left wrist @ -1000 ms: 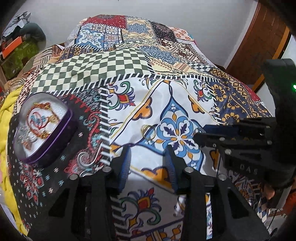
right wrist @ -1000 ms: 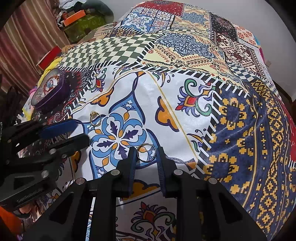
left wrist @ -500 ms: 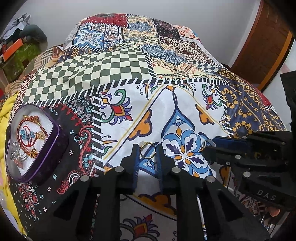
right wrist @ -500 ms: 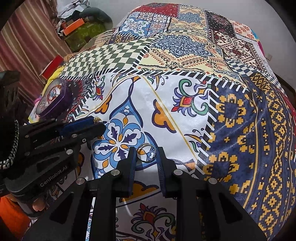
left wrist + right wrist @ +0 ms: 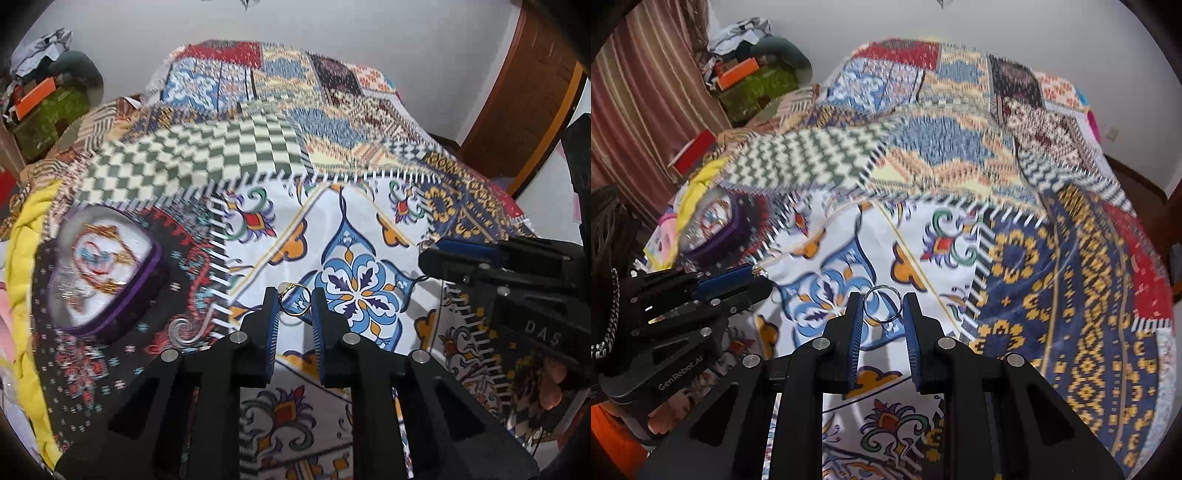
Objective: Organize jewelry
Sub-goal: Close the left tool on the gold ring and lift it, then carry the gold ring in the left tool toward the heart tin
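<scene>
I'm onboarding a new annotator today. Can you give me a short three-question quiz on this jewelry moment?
1. True or false: the left gripper holds a gold ring with a pale stone.
2. What does the right gripper hold? A) a silver ring B) a necklace C) nothing
3. Fill in: the purple jewelry case lies on the patchwork bedspread to the ____ of the left gripper in its own view.

Key: 1 true; 2 A, the silver ring sits between its fingers; 3 left.
</scene>
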### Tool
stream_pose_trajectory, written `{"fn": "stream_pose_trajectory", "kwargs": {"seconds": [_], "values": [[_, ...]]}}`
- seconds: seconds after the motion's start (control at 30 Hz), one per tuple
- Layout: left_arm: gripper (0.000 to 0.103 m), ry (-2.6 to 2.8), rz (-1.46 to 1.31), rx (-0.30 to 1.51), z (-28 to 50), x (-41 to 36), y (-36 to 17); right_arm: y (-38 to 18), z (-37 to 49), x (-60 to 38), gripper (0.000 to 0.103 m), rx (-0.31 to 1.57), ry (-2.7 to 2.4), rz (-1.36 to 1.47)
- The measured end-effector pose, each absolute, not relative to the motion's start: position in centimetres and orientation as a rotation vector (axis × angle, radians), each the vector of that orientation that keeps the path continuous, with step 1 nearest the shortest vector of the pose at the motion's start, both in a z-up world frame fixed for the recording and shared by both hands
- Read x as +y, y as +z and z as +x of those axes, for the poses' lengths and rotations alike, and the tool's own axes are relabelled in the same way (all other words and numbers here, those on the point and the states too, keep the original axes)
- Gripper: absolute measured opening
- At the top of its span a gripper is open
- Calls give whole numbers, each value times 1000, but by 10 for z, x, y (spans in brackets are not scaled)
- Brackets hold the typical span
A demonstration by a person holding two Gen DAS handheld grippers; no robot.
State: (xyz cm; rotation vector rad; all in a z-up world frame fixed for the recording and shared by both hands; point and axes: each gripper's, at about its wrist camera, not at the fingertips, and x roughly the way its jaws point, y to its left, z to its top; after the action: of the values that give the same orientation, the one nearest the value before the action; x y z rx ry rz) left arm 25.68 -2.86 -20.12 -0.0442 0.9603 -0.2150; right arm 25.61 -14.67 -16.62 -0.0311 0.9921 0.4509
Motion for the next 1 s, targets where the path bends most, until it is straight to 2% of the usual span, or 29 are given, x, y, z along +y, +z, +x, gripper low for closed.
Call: {"fn": "stream_pose_trajectory", "kwargs": {"seconds": [0.23,0.27,0.3,0.5,0.67,0.77,0.9,1.0], "values": [[16,-189,-53,864,237,-13,-160,-125,243,-140,20,890,461,-30],[8,-185,-53,853,235,-12,-155,-119,241,-138,20,873,463,-33],[4,-182,-52,843,232,-10,-150,-115,239,-135,20,861,466,-35],[4,-167,-55,775,214,4,-123,-90,228,-119,20,795,498,-36],[4,-143,-47,767,210,13,-121,-87,224,-112,20,778,517,-38],[8,-154,-59,816,215,16,-133,-90,224,-114,20,783,518,-38],[25,-190,-86,891,228,8,-157,-98,229,-122,20,802,507,-26],[26,-212,-74,939,240,-6,-176,-105,235,-133,20,815,488,-17]]}}
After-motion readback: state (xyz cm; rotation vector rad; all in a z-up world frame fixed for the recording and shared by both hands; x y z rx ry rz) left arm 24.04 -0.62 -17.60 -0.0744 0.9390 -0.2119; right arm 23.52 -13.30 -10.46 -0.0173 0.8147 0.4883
